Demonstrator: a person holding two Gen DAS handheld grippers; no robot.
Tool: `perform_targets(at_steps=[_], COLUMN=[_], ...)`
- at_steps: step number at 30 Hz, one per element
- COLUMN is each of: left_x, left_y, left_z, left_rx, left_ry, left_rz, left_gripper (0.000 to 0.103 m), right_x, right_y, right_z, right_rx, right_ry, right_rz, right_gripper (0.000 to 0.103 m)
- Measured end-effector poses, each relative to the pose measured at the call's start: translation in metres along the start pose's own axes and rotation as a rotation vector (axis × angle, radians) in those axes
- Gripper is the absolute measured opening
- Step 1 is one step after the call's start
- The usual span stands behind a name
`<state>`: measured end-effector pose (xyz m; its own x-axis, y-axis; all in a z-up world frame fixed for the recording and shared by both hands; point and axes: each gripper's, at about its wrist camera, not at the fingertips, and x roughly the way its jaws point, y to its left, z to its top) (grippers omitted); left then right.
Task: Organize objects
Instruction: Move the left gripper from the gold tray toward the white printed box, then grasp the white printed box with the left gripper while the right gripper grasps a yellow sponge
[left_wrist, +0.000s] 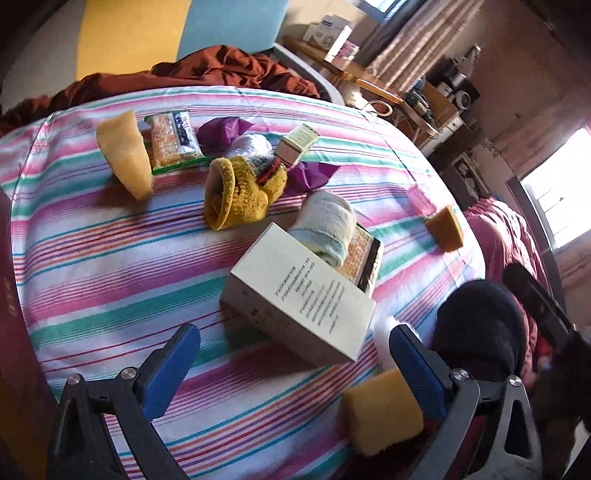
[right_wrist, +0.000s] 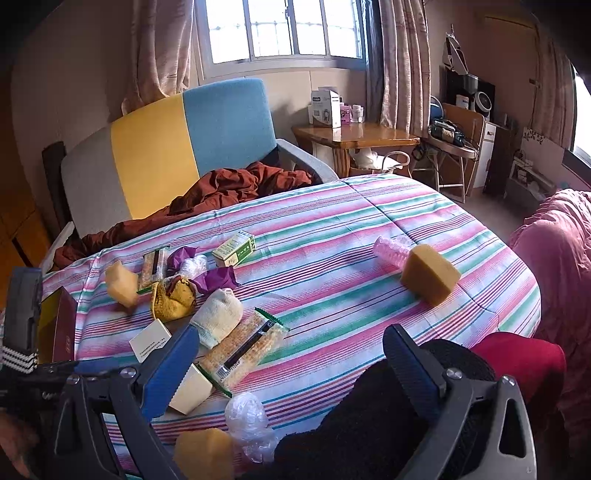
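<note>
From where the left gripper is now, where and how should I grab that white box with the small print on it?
Grip the white box across its narrow width, near the end closest to the left gripper, coming from above. It lies flat on the striped cover, and that near end looks clear. The far end is crowded by the rolled pale towel, so probably avoid it. The gripper's opening looks wide enough.

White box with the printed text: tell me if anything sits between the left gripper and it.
Nothing visible does. The left gripper is open, and the white box lies just ahead on bare striped cover. A rolled towel rests on its far end.
</note>
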<state>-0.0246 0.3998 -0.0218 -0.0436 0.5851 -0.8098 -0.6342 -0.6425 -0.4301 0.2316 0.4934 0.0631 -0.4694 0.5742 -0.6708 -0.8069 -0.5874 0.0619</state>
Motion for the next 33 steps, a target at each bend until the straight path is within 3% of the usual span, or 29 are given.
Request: perform_targets(at_steps=[4,7,12,15,23,29,33], left_x=[0.026,0.041,0.063,0.054,0.015,-0.007,-0.013], left_y=[0.001,-0.001,-0.001,0.006,0.035,0.035,0.04], left_z=[0.019,0.026,0.022,0.014,-0.008,-0.025,-0.036], left_rx=[-0.142,-0.192,-0.147,-0.089,-0.007,0.105,0.126], left_ry=[0.034,0.039,0.071,0.051,0.054,0.009,-0.015], left_rz=[0.056,0.087,0.156,0.125,0.04,0.057,0.058], left_gripper=[0.103,0.103,0.102,0.097,0.07,0.059,0.059], right_x=[-0.001,-0.001,0.0,0.001,-0.001,0.007,0.018], right_y=[-0.006,-0.01,-0.012,-0.013,0.003,0.039,0.071], right_z=[0.0,-0.001,-0.004,-0.006,-0.008,-0.018,-0.038], right_rx=[0.025,0.028,0.024,0.026,-0.031,-0.166,-0.3], right_ry=[-0.007,-0.007,0.001,0.008,0.046,0.175,0.328], right_rz=[0.0,-0.006,-0.012,-0.011,0.021,0.099,0.156], right_gripper=[0.102,0.102,0.102,0.102,0.102,0.095,0.087])
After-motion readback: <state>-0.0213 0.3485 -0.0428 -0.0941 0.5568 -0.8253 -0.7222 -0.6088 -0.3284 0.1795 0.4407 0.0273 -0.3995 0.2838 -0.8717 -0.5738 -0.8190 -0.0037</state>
